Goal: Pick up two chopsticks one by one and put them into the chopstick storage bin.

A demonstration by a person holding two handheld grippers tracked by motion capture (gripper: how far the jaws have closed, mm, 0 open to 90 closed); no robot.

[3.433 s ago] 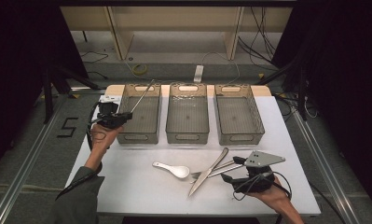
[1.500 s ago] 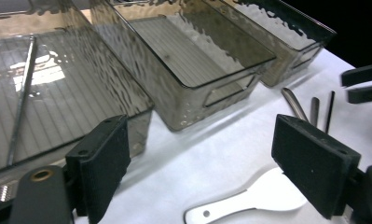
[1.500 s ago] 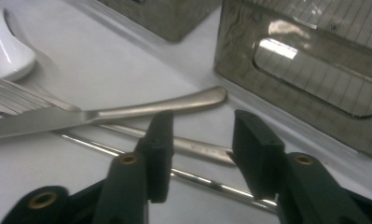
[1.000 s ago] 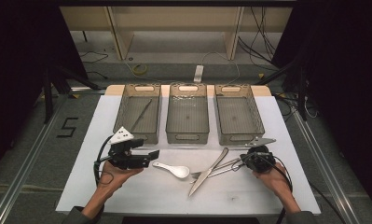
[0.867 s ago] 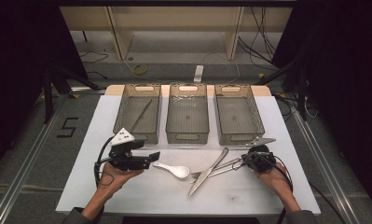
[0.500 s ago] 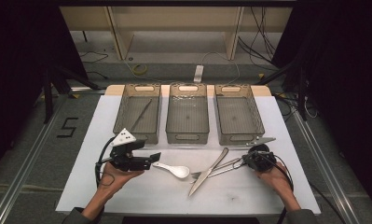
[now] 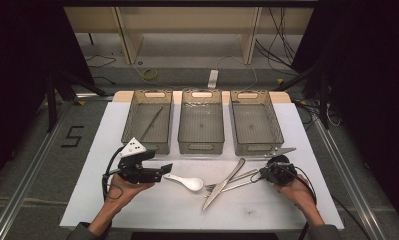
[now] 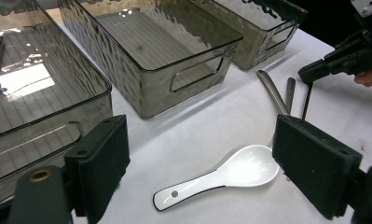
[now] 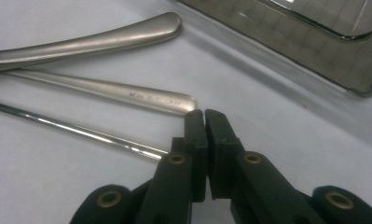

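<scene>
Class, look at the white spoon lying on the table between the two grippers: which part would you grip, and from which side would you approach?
Grip the white spoon by its handle, probably coming down from above with the open left gripper, one jaw each side. The handle is narrow, straight and flat on the table, with bare surface on both sides; the bowl is wide, rounded and likely to slip.
</scene>
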